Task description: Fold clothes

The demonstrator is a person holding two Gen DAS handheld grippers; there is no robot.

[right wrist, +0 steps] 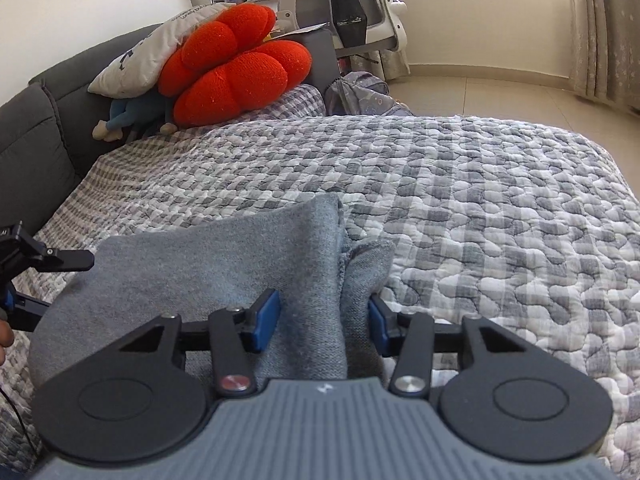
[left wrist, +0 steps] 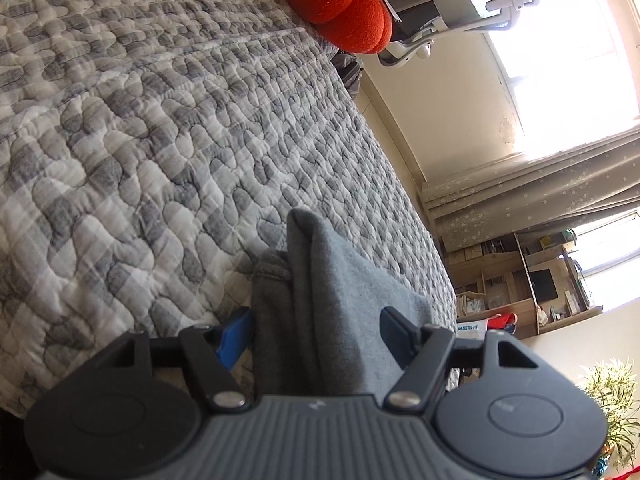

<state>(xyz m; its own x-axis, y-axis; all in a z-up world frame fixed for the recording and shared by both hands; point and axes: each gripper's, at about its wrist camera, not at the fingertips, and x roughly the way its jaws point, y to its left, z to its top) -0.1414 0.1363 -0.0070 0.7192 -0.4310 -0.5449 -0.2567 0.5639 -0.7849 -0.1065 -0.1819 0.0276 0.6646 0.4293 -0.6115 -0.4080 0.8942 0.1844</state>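
Now the right gripper (right wrist: 323,322) has its blue pads pinching a bunched fold of the grey garment (right wrist: 192,264), and the left gripper (left wrist: 316,330) straddles another fold, though whether it's clamped I can't tell. Cloth lies on the checked quilt (right wrist: 480,208); red cushion (right wrist: 236,68) sits beyond.

We make out little. The white pillow (right wrist: 140,56) carries dark print along its top edge, too small to read. A white-and-blue bag (left wrist: 474,330) on the floor bears blue characters we cannot read. Each gripper body shows only a small pale mark.
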